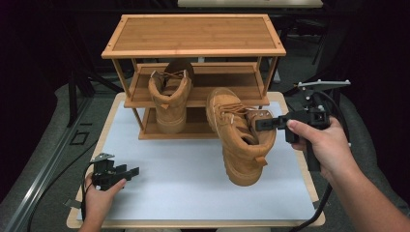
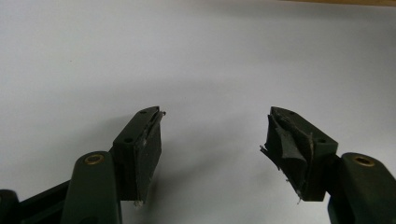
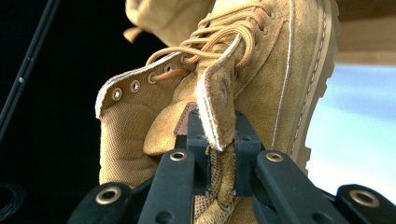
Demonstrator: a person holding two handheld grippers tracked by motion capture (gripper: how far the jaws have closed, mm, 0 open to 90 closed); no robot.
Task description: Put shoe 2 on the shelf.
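Observation:
A tan lace-up boot hangs tilted above the white table, toe toward the rack. My right gripper is shut on its collar edge; in the right gripper view the jaws pinch the boot's suede collar flap. A second tan boot stands on the wooden shoe rack's middle shelf, heel toward me. My left gripper rests low at the table's front left, open. Its jaws stand wide apart over bare white surface, with worn pads and nothing between them.
The three-tier bamboo rack stands at the back of the white table top. Its top shelf is bare. Dark floor and a metal rail lie to the left. Cables trail from both grippers.

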